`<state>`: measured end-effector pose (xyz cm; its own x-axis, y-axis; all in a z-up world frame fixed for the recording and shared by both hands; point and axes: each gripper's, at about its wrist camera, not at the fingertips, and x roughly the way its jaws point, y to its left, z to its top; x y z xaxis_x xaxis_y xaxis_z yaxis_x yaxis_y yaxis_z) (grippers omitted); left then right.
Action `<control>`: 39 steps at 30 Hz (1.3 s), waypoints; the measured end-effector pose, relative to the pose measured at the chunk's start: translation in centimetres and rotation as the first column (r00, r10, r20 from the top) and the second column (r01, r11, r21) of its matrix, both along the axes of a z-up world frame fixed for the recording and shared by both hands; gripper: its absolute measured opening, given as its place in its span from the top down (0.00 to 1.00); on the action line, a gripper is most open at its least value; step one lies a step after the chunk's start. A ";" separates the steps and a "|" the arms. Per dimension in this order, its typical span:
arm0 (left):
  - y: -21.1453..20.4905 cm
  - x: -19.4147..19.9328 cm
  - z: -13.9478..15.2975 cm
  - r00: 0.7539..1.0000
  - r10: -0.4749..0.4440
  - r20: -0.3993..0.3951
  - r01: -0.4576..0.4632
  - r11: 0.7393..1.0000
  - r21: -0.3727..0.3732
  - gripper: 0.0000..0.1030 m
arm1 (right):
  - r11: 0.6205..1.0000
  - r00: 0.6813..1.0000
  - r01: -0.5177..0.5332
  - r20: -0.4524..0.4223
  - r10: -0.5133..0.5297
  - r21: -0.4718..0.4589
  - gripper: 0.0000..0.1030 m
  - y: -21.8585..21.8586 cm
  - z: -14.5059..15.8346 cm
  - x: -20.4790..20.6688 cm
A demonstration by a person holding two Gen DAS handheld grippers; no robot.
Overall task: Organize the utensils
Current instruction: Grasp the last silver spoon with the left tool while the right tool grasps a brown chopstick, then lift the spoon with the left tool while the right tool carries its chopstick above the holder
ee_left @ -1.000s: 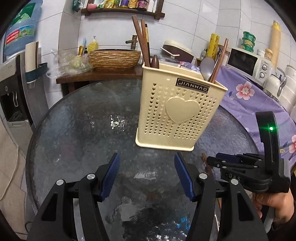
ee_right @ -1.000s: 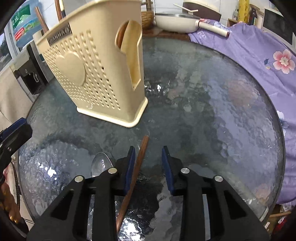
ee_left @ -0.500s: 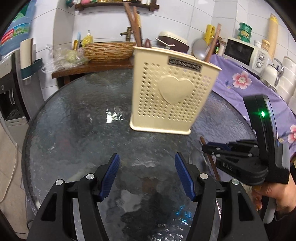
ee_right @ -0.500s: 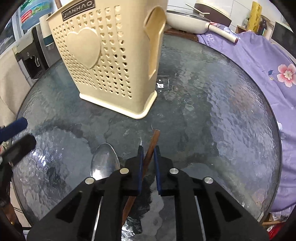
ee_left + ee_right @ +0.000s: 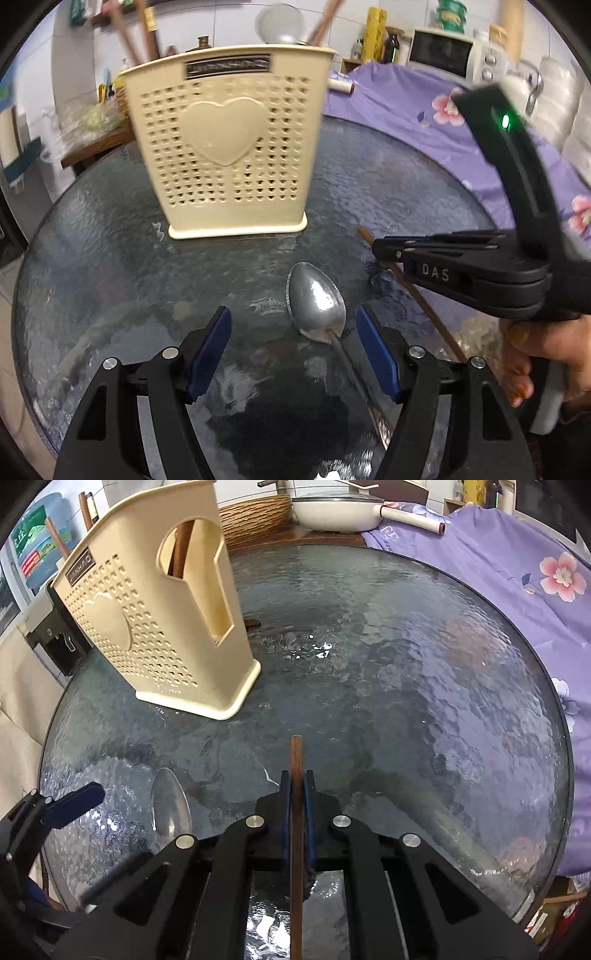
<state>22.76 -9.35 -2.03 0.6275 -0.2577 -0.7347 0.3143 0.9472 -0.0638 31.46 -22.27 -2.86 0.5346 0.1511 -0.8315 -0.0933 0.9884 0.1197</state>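
A cream perforated utensil holder (image 5: 229, 147) stands on the round glass table (image 5: 92, 258); it also shows in the right wrist view (image 5: 162, 627), with wooden sticks and a spoon in it. A metal spoon (image 5: 316, 299) lies on the glass between my left gripper's (image 5: 293, 343) open blue pads. The spoon shows in the right wrist view (image 5: 170, 805) too. My right gripper (image 5: 296, 794) is shut on a brown wooden chopstick (image 5: 296, 760), seen also in the left wrist view (image 5: 424, 299) beside the right gripper (image 5: 380, 245).
A purple flowered cloth (image 5: 517, 565) covers the surface to the right. A white pan (image 5: 332, 513) and a wicker basket (image 5: 251, 517) sit behind the table. A microwave (image 5: 450, 51) stands at the back right. A water dispenser (image 5: 55, 638) is on the left.
My right gripper has closed fully on the chopstick and turned it straight ahead. My left gripper has moved right and forward, so the spoon now lies between its pads.
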 end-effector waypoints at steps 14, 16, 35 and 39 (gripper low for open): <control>-3.6 1.8 -1.8 0.998 0.036 -0.047 -0.032 0.996 0.087 0.48 | 1.000 1.000 0.001 0.012 -0.001 0.014 0.93 -1.0 -0.2 0.1; -3.9 2.0 -1.8 0.999 0.032 -0.040 -0.028 0.994 0.101 0.50 | 1.000 1.000 0.000 0.012 0.000 0.013 0.93 -0.9 -0.2 0.0; -4.8 3.0 -0.1 1.000 -0.015 -0.005 0.015 0.999 0.050 0.65 | 0.996 1.000 0.012 0.012 -0.013 0.091 0.93 -1.7 0.1 0.4; -3.6 2.4 1.0 1.000 -0.015 0.021 0.016 1.000 -0.014 0.65 | 0.992 0.998 0.002 0.056 -0.009 0.127 0.93 -1.9 1.2 0.0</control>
<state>25.18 -12.97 -1.01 0.6386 -0.2778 -0.7176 0.3302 0.9413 -0.0705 31.42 -24.16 -1.65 0.5815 0.2500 -0.7742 -0.0978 0.9662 0.2386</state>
